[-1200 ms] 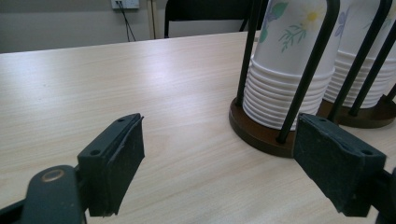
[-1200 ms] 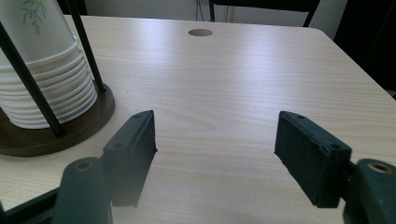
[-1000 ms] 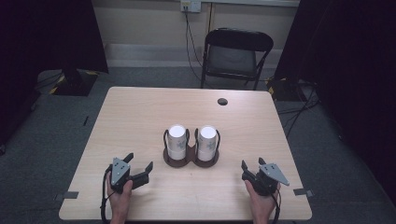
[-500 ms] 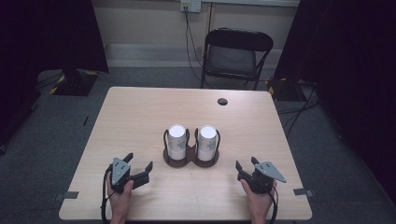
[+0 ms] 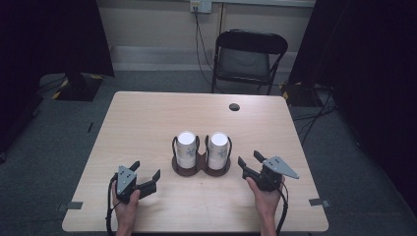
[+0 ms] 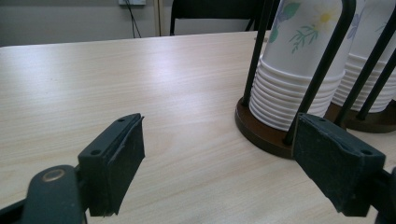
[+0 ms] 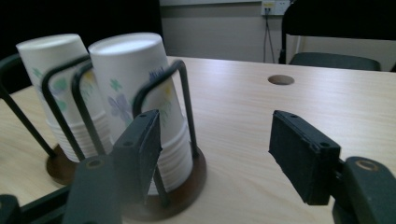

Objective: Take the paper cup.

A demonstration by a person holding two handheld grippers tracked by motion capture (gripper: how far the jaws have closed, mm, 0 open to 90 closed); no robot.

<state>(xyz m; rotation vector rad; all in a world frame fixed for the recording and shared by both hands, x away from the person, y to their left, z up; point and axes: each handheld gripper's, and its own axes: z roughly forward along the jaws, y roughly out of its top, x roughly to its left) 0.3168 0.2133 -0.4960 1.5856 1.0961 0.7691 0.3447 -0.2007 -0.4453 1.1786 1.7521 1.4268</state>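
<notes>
Two stacks of paper cups in a holder on the tabletop, left hand-held gripper open and empty, right hand-held gripper partly open after just narrowing, empty, near the holder

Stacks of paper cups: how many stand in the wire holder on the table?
2. Left stack and right stack stand upside down, side by side, in the twin holder mid-table. Single cups can't be counted.
</notes>
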